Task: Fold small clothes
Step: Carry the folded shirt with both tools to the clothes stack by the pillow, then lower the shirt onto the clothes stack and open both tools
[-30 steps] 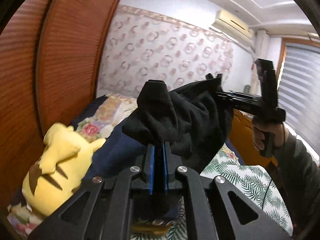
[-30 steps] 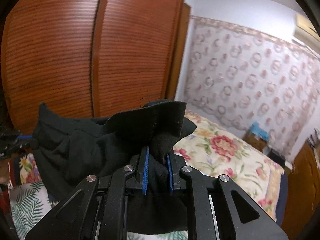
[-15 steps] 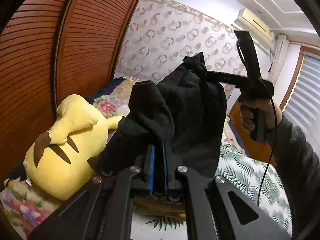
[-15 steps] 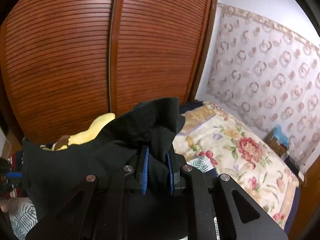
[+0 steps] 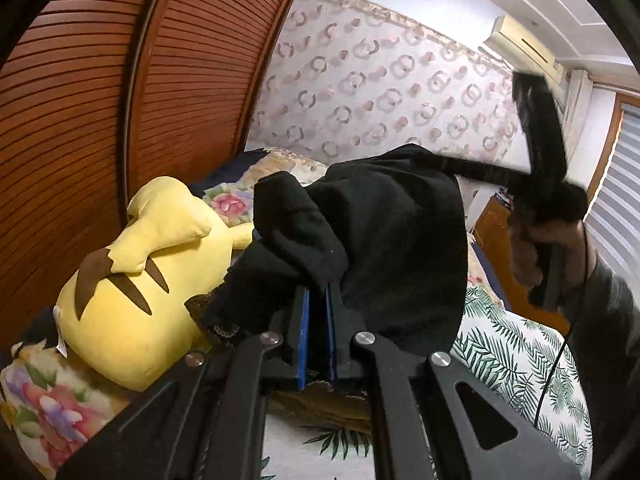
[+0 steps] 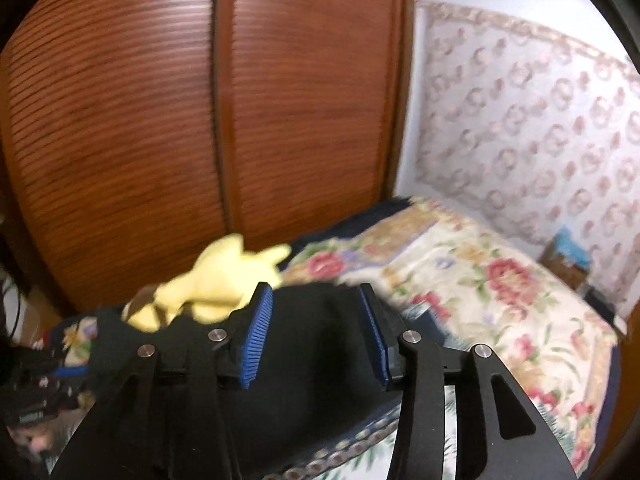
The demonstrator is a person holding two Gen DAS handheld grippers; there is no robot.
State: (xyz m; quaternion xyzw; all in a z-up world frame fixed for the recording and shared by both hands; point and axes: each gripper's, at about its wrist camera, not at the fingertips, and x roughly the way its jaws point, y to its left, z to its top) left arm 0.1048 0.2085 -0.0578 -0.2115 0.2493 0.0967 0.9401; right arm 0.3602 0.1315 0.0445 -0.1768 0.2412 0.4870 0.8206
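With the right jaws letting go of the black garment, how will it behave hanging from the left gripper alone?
Probably very floppy: the black garment already bunches and droops around the left gripper, which is pinched shut on a fold. It looks light, so one pinch likely holds it. As the right gripper opens, with the cloth lying slack between its pads, the freed side should sag toward the bed.

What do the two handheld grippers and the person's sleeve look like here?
Both the left gripper and right gripper have matte black linkage frames with silver pivot bolts and ribbed blue pads lining the jaws. A thin black cable hangs beside a dark grey sleeve.
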